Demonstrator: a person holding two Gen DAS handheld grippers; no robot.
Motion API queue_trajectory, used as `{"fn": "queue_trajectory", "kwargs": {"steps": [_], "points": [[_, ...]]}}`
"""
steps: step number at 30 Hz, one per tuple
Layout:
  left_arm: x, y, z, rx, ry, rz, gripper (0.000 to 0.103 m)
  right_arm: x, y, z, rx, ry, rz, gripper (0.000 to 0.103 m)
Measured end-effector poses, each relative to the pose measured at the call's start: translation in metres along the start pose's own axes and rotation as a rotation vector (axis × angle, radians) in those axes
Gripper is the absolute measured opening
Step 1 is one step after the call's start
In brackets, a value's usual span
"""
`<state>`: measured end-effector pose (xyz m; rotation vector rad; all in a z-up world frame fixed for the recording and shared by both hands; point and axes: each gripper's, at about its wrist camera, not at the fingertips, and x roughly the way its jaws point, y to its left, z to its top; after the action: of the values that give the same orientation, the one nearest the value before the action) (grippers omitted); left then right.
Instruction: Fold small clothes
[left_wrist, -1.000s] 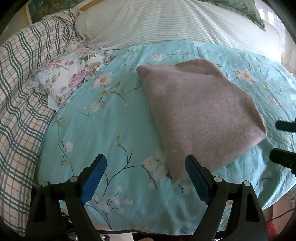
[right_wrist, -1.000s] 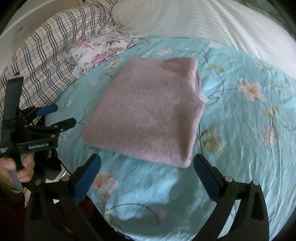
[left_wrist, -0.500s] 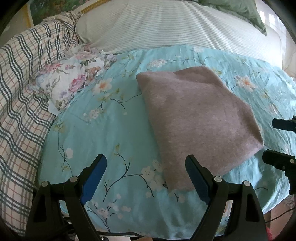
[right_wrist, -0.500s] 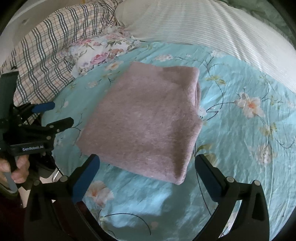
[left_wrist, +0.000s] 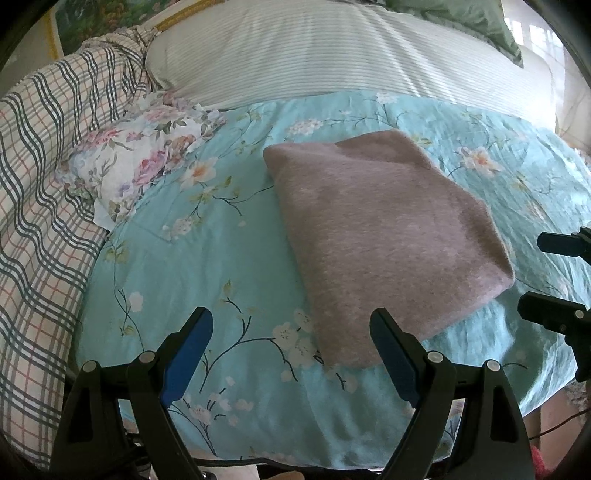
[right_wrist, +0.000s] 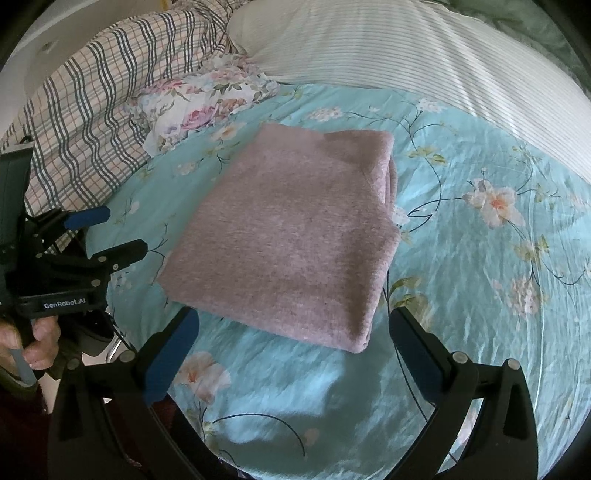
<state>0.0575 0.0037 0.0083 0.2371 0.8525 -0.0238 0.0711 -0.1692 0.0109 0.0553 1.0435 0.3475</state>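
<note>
— Over on the left?
— Lumpy checked blanket in white, green and red (left_wrist: 40, 206), piled up like a wall. Next to it, a crumpled white cloth with pink flowers (left_wrist: 136, 162), lying on the edge of the blue bed sheet with white blossoms (left_wrist: 192, 273).

— And in the middle?
— Lots of bare blue sheet between the flowery cloth and the folded, fuzzy, dusty-pink garment (left_wrist: 373, 236). Lying flat on the sheet, folded into a neat square. Thick, doubled-up edge on its right side, easy to see from the right wrist view (right_wrist: 295, 236).

— Behind it?
— Big white pillow with thin stripes (left_wrist: 332, 55), well apart from the pink square.

— To the right?
— More bare sheet (right_wrist: 498, 277), wide and a bit wrinkly, all the way to the striped pillow (right_wrist: 443, 62).

— Left gripper (left_wrist: 291, 343)?
— Held low near the front edge of the bed, pointing at the near left corner of the pink square. Blue pads spread wide. Nothing between them. Seen from the right too (right_wrist: 107, 232), gripped by a hand (right_wrist: 29, 343) at the bottom.

— Right gripper (right_wrist: 291, 343)?
— Low as well, pointing at the near edge of the pink square. Spread wide, holding nothing. Its black tips peeking in from the right side of the left view (left_wrist: 554, 277).
</note>
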Motion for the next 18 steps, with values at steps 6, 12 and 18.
{"fn": "queue_trajectory", "kwargs": {"steps": [6,12,18], "points": [[-0.0023,-0.0020,-0.0008,0.003,-0.005,-0.003,0.087,-0.0048,0.0003,0.0002,-0.002,-0.009,-0.002,0.102],[-0.0048,-0.0042,-0.0011,0.010,-0.012,0.000,0.087,-0.0067,0.0003,0.0018,-0.001,-0.014,-0.005,0.102],[-0.0057,-0.0045,-0.0015,0.008,-0.014,0.000,0.087,-0.0066,0.0010,0.0009,-0.004,-0.010,-0.008,0.102]]}}
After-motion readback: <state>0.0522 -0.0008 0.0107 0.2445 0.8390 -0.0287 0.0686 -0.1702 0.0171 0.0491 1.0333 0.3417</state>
